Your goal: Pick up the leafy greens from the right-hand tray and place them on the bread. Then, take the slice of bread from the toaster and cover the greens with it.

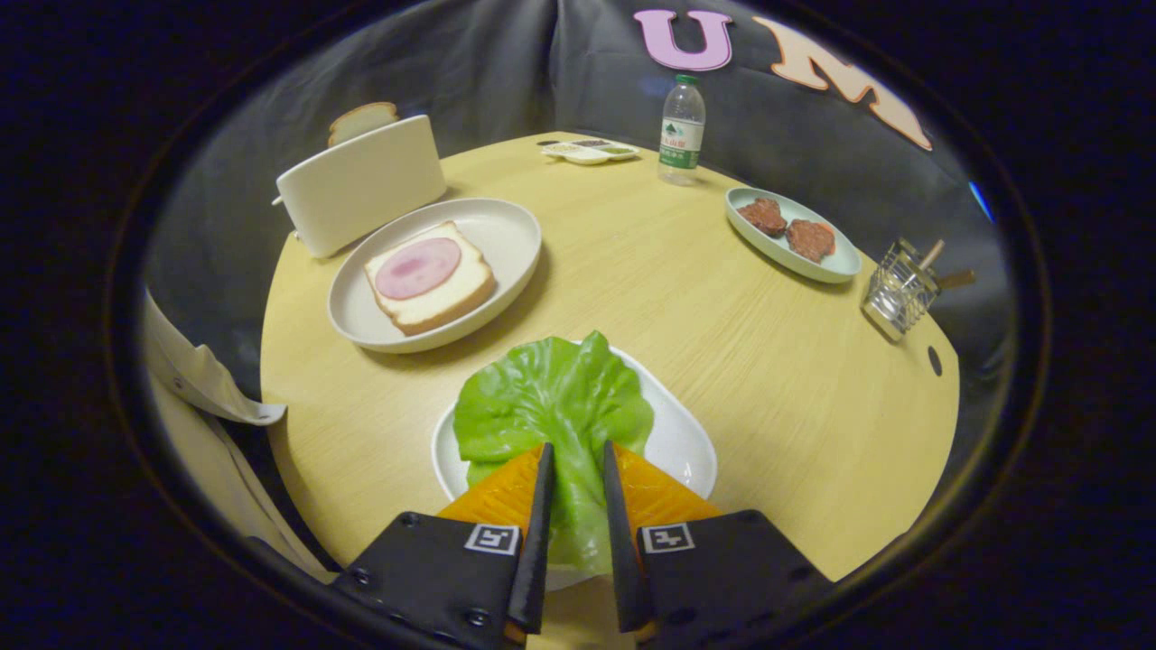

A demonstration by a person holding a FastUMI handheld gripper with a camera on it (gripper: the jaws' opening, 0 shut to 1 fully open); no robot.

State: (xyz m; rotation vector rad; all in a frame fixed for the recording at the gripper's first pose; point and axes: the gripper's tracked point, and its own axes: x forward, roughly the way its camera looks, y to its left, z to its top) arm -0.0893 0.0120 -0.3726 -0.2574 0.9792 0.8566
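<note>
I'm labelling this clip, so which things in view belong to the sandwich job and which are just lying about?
Job: lettuce between the gripper fingers, its tray, bread with ham on plate, toaster with slice.

Lying about: bottle, meat dish, wire basket, far tray.

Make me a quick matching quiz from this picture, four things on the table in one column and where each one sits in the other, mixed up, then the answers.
Things:
1. lettuce leaf
2. slice of ham
3. bread slice
4. water bottle

Places:
A. sticking up out of the toaster
B. between the fingers of the gripper, on the near plate
C. standing at the table's far edge
D. on the bread in the round plate

Pairs: 1-B, 2-D, 3-A, 4-C
</note>
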